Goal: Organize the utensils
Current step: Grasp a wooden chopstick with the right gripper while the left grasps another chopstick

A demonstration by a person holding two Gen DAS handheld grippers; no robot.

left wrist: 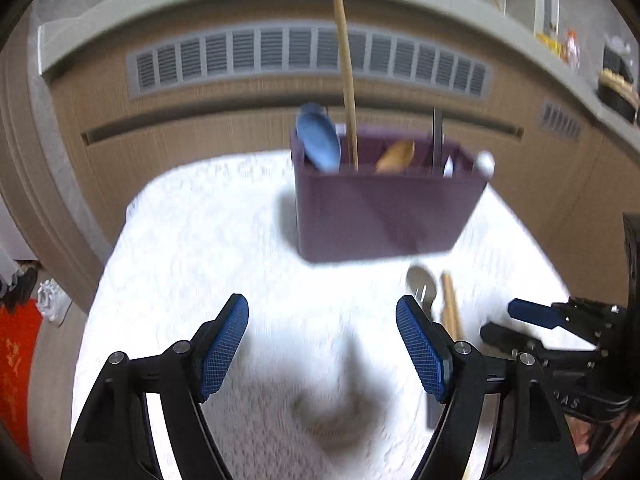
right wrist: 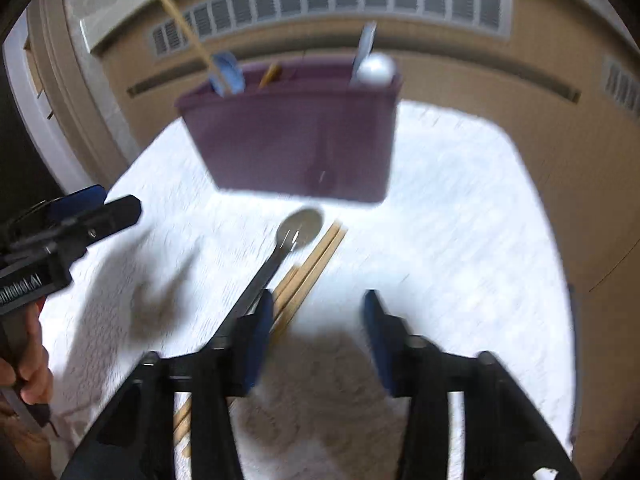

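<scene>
A purple utensil caddy point(left wrist: 384, 208) point(right wrist: 296, 140) stands on a white cloth. It holds a blue spoon point(left wrist: 318, 140), a long wooden chopstick point(left wrist: 346, 76), a wooden spoon point(left wrist: 396, 156) and a white spoon point(right wrist: 376, 70). In front of it a metal spoon point(right wrist: 300, 228) point(left wrist: 422, 284) and wooden chopsticks point(right wrist: 308, 272) point(left wrist: 452, 308) lie on the cloth. My left gripper point(left wrist: 322, 340) is open and empty above the cloth. My right gripper point(right wrist: 316, 336) is open and empty, its left finger over the metal spoon's handle and the chopsticks.
The white cloth point(left wrist: 200, 248) covers a small table. A beige cabinet with vent grilles point(left wrist: 308, 56) stands behind it. A counter with clutter point(left wrist: 600, 64) lies at the far right. The right gripper shows in the left wrist view point(left wrist: 560, 328).
</scene>
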